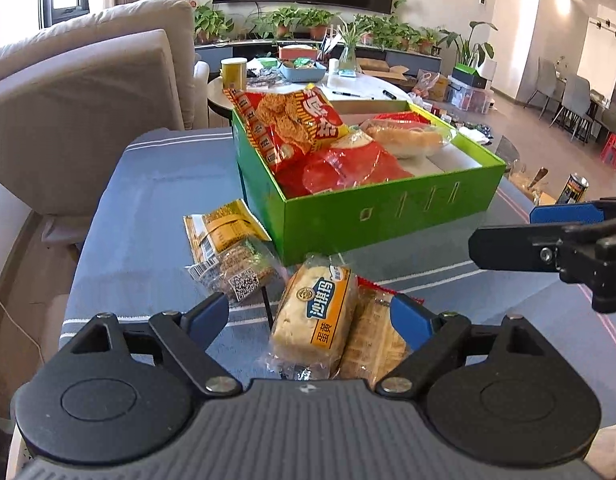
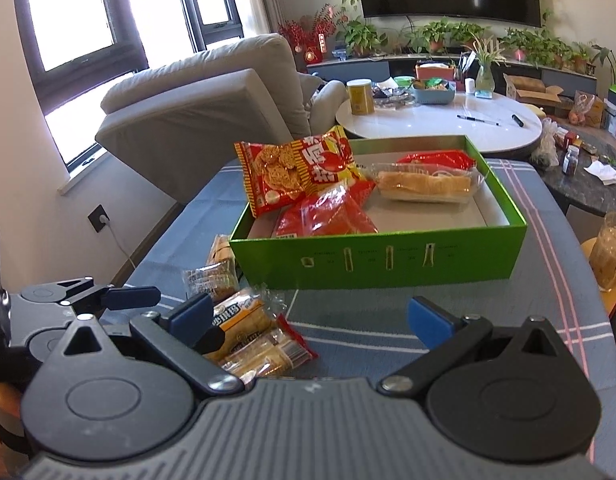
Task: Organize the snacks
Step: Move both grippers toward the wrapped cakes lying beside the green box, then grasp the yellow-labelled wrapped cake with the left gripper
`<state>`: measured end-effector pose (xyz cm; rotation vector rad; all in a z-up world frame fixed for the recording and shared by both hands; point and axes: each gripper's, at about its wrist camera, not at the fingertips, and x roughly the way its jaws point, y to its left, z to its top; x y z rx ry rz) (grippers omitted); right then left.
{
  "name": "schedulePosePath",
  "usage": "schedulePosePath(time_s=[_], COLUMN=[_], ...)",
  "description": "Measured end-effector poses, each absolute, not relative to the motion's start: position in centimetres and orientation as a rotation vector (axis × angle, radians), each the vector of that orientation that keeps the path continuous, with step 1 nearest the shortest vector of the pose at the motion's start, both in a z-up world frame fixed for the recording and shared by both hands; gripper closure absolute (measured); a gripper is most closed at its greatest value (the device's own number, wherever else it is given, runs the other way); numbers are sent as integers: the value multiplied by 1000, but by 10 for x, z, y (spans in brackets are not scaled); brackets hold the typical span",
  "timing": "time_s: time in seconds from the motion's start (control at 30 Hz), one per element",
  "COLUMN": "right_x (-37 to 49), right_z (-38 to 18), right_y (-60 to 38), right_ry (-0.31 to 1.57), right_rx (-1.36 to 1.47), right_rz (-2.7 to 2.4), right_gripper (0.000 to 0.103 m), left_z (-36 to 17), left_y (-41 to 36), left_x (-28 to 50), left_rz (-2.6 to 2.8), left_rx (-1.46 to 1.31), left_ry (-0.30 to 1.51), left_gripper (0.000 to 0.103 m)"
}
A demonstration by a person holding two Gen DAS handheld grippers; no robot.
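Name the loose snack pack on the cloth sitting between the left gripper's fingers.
The yellow-labelled cake pack; the other packs lie left and right of it.

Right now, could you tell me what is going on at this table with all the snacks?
A person with a tool in each hand is sorting snacks into a green box on the blue cloth. The box already holds a red cracker bag, another red packet and a bread roll. The left tool is open around the yellow-labelled cake pack lying in front of the box, not yet gripping it. The right tool hovers open and empty.
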<state>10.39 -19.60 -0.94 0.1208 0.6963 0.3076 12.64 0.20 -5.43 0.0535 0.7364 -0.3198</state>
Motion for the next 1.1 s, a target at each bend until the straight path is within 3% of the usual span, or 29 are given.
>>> schedulePosePath(time_s=[0.23, 0.5, 0.77, 0.9, 1.1], right_x=[106, 108, 108, 109, 109], right_z=[-18, -26, -31, -34, -36], right_y=[-194, -198, -199, -198, -201], right_ry=[729, 756, 779, 794, 807], right_rx=[126, 144, 155, 152, 165], right_rz=[296, 280, 279, 278, 265], right_gripper=[13, 13, 13, 13, 13], left_z=[-63, -72, -81, -80, -77], left_y=[-2, -3, 0, -3, -10], left_x=[133, 139, 149, 146, 132], left_rz=[-312, -311, -300, -340, -404], left_rx=[71, 74, 15, -12, -36], left_ry=[767, 801, 831, 832, 875], left_gripper=[20, 35, 37, 55, 60])
